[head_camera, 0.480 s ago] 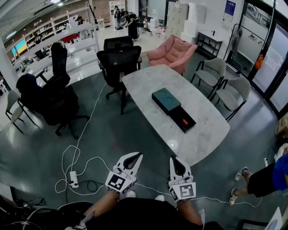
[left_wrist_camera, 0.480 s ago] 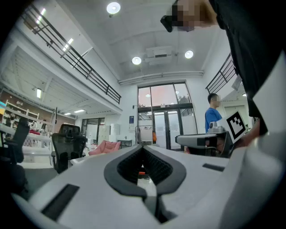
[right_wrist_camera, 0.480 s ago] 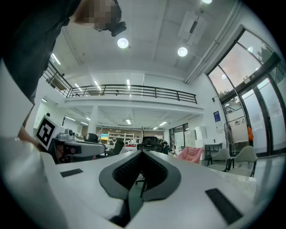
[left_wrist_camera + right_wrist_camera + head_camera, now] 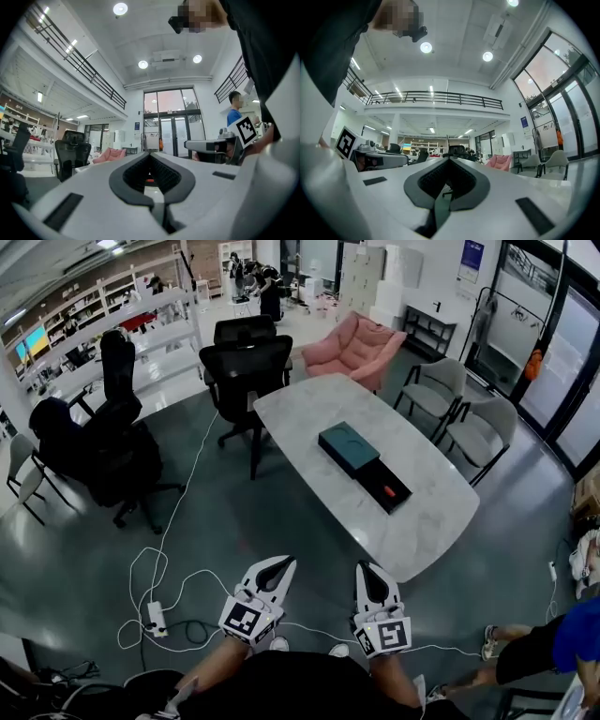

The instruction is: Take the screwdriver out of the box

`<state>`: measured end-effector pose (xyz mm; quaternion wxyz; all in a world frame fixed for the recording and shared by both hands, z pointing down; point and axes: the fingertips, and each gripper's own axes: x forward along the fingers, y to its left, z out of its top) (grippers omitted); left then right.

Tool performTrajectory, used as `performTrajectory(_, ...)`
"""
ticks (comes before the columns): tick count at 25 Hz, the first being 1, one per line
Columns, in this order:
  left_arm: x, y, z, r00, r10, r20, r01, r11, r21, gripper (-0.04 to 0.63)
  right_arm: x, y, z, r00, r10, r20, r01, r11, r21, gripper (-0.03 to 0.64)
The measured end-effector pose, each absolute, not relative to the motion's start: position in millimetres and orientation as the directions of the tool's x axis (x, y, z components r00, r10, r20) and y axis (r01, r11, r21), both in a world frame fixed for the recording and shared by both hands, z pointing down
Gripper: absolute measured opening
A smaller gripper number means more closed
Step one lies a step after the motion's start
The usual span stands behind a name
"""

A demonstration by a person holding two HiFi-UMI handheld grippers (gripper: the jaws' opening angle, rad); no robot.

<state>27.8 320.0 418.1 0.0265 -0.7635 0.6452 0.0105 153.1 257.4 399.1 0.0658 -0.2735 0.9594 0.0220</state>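
Marble-pale, the bench stood in the middle of the head view. On it lay the box, a dark open tray with its teal lid touching it on the upper-left side. The screwdriver showed as a small orange streak inside that tray, so it had not been taken out. At the bottom of the frame the left tongs and the right tongs hung side by side over the grey floor, well apart from the bench and touching nothing. In the left gripper view the left tongs had their tips pressed together with nothing between them, pointing level across the room toward the glass doors. A tiny orange speck showed through the opening behind the tips, too small to name. In the right gripper view the right tongs were likewise closed tip to tip and empty, aimed slightly upward at the far shelves and chairs. By these pictures the task seemed barely begun. The approach to the bench, the opening of the tongs, the grip on the screwdriver and the lift out of the box all appeared left to do.
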Motion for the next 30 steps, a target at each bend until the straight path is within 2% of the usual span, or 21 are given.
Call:
performTrajectory(15,-28.5,323.1,427.9,0.197,-0.979,-0.057,-0.98,-0.197,-0.005,0.006,124.5,253.1,397.4,-0.794,-0.596,-0.124,-0.603,0.797,0.028,0.023)
performTrajectory(30,-32.0,214.5,431.9,0.189,-0.982,-0.023,-0.982,-0.188,-0.02,0.006,107.8,146.7,410.6,-0.837,-0.535,-0.112,-0.54,0.841,0.025,0.023)
